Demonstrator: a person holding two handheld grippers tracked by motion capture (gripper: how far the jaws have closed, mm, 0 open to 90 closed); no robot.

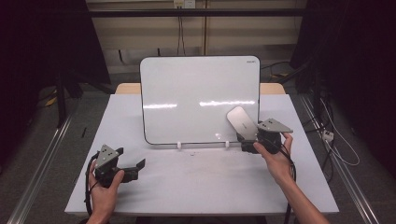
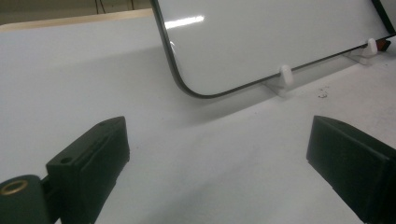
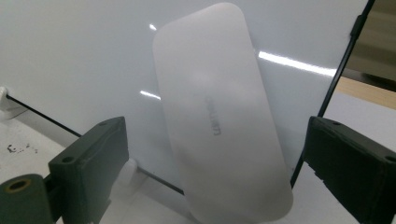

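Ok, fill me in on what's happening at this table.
A person sits at a white table with a gripper in each hand. A whiteboard stands propped up on small white clips. The right gripper is at the board's lower right corner, with a flat white eraser lying against the board between its jaws. The jaws stand wide on either side of it and do not appear to press on it. The left gripper rests open on the table, holding nothing.

I'm seeing overhead light streaking as glare bands across the whiteboard (image 1: 200,100), while the room around the table (image 1: 201,186) is sitting in deep darkness. The high view is looking soft and slightly grainy. The gripper views are blurring up close, with faint shadows under the board.
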